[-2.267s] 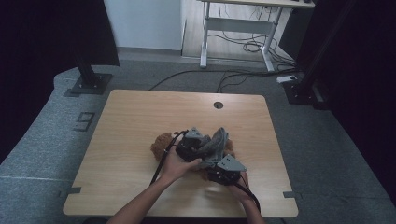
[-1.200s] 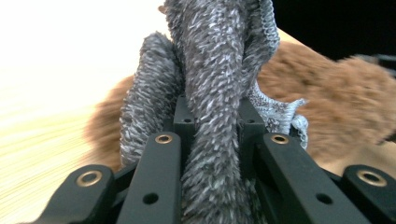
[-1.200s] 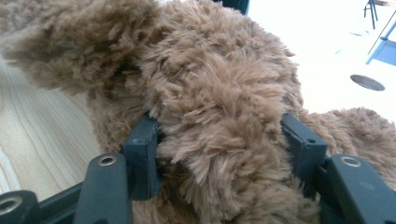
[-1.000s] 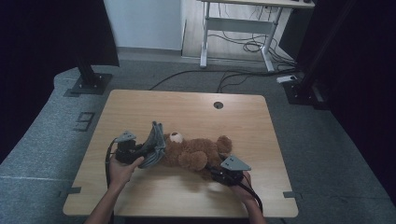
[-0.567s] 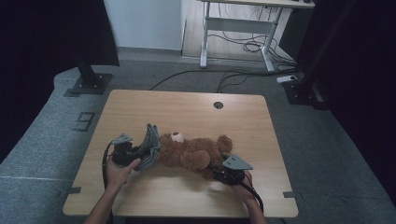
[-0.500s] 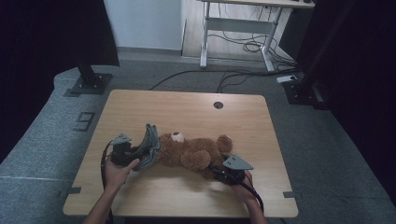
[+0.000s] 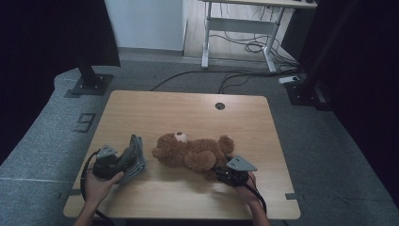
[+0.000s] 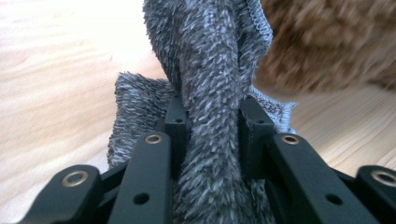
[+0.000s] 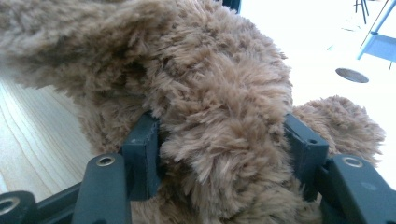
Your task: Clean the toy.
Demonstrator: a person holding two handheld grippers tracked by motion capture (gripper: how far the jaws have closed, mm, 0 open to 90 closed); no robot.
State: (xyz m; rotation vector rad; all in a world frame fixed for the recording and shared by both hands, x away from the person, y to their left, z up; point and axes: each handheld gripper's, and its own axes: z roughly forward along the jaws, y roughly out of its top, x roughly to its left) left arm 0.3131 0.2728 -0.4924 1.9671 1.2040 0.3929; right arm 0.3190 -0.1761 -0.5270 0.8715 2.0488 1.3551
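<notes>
A brown teddy bear (image 7: 188,150) lies on its back across the front middle of the wooden table (image 7: 188,108). My right gripper (image 7: 221,172) is shut on one of its plush limbs, and the fur bulges between the jaws (image 9: 219,135). A grey fuzzy cloth (image 7: 134,157) lies bunched to the left of the bear's head, apart from it. My left gripper (image 7: 120,162) has the cloth (image 8: 210,93) between its pads (image 8: 212,112). Its jaws have just been opening a little, and the pads still press the fabric. The bear (image 8: 327,51) shows blurred behind the cloth.
A round cable hole (image 7: 219,106) sits near the table's far edge. Beyond the table stand a white desk frame (image 7: 240,28) with cables on the floor, and black stand bases at the left (image 7: 89,80) and right (image 7: 306,92).
My left gripper has carried the grey cloth leftward and slightly toward the front edge, away from the bear's head. The bear and my right gripper have stayed put.
</notes>
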